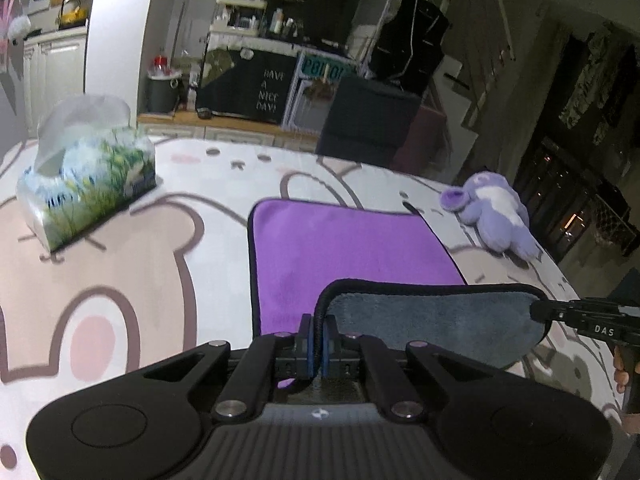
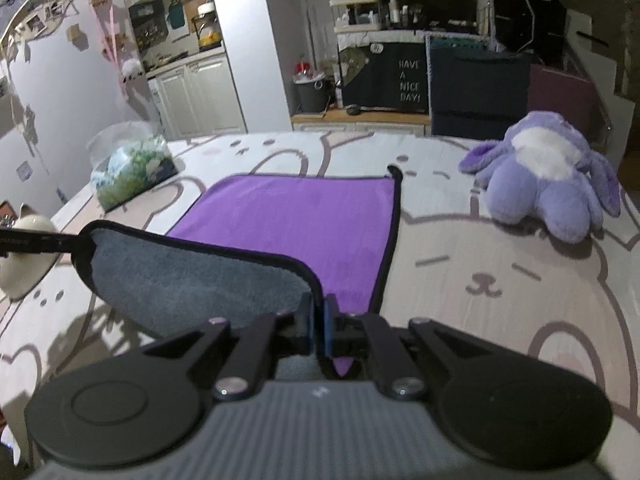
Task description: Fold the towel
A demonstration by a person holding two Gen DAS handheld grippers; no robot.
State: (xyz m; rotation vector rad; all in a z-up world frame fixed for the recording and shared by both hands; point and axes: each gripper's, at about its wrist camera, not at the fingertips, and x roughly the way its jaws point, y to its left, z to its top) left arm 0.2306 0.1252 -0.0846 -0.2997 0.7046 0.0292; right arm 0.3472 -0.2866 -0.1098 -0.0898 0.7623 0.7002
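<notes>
While both jaws clamp the towel (image 2: 288, 224) near corners, lifted grey-side-up, the first fold is begun, not laid.

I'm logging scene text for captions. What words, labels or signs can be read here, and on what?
"HAVE A NICE DAY!": black cloth over the far counter.
"DAS": right gripper, side of the finger.
"PO…": teal sign, rest blurred.
Tissue box print: unreadable.

Left of the towel (image 1: 344, 240) bare cloth is bounded by a tissue pack (image 1: 86, 184); right, by a plush toy (image 2: 548, 176).
</notes>
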